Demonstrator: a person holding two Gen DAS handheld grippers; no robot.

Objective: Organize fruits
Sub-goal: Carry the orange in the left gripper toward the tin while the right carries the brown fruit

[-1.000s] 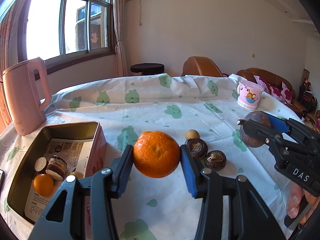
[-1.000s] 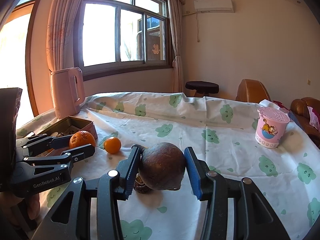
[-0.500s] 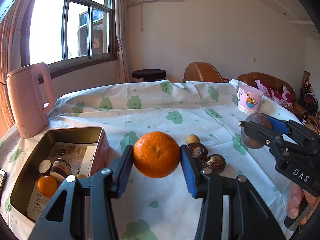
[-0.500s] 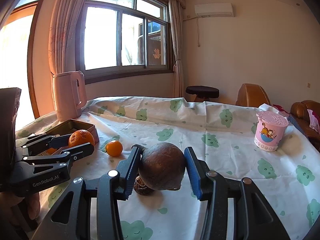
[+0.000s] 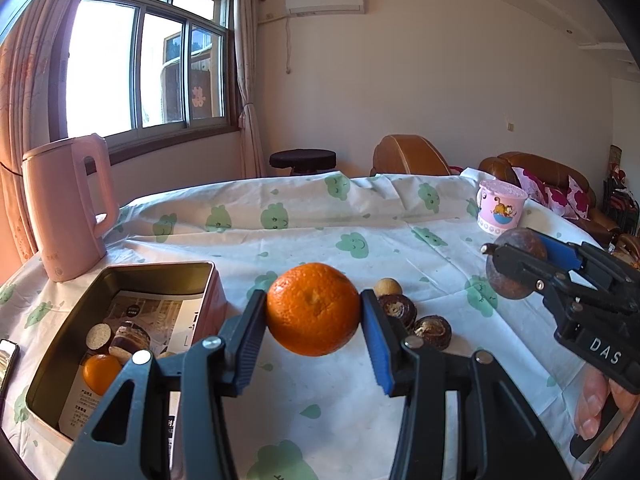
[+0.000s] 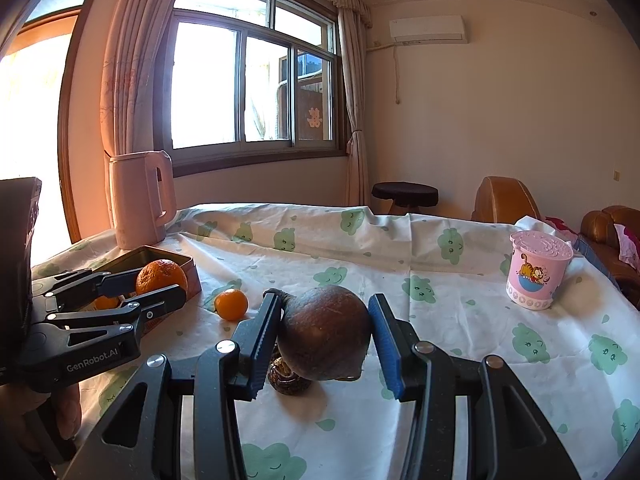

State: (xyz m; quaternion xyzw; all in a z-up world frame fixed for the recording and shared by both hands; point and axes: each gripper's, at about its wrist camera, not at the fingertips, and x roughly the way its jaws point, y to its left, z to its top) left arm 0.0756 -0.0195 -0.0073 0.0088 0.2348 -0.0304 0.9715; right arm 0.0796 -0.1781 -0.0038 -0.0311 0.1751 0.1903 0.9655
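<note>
My left gripper (image 5: pixel 314 316) is shut on a large orange (image 5: pixel 313 309) and holds it above the tablecloth, just right of the open metal tin (image 5: pixel 168 270). The tin holds a small orange (image 5: pixel 100 372) and some dark round fruits (image 5: pixel 128 340). My right gripper (image 6: pixel 323 340) is shut on a brown round fruit (image 6: pixel 324 338) held above the table; it also shows in the left wrist view (image 5: pixel 516 264). On the cloth lie two dark fruits (image 5: pixel 398 310), a small tan fruit (image 5: pixel 387 287) and a small orange (image 6: pixel 231 304).
A pink kettle (image 5: pixel 66 208) stands at the back left beside the tin. A pink cartoon cup (image 5: pixel 501 207) stands at the back right. A phone edge (image 5: pixel 7 360) lies left of the tin. Sofa and stool stand behind the table.
Both grippers have risen a little with their fruits still held, so the table sits lower in both views. The fruits on the cloth have not moved.
</note>
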